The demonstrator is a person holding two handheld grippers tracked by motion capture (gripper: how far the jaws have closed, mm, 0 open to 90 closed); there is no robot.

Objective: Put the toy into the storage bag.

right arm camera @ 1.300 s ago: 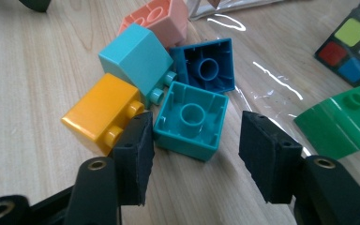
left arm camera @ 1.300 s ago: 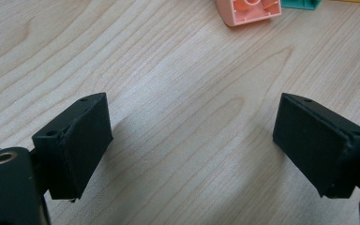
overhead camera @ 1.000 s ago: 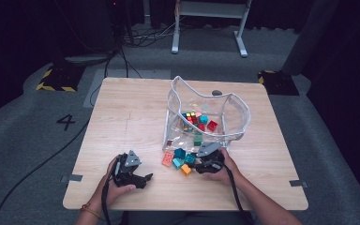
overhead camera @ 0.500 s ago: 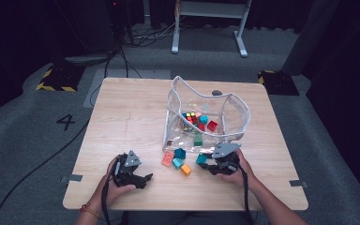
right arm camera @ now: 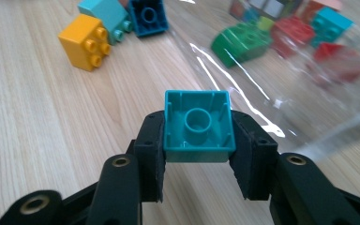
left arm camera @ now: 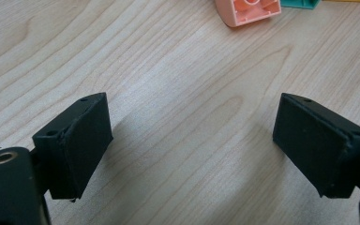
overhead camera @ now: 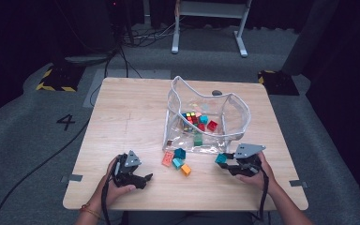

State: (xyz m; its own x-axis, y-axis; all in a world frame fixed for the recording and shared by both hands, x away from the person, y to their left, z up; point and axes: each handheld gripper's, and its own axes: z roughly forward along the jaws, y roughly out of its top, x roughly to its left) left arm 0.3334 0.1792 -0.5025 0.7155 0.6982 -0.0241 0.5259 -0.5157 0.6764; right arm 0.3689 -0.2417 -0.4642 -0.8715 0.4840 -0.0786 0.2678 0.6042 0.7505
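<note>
right gripper (overhead camera: pixel 226 162) shifted right, teal brick (right arm camera: pixel 198 125) clamped between jaws

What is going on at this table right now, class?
A person is moving toy bricks with two hand-held grippers. The right gripper is clamped on a teal brick, held above the table beside the clear plastic bag, which already holds several bricks. The left gripper hangs open over bare wood. A yellow brick and a few others lie loose outside the bag.
</note>
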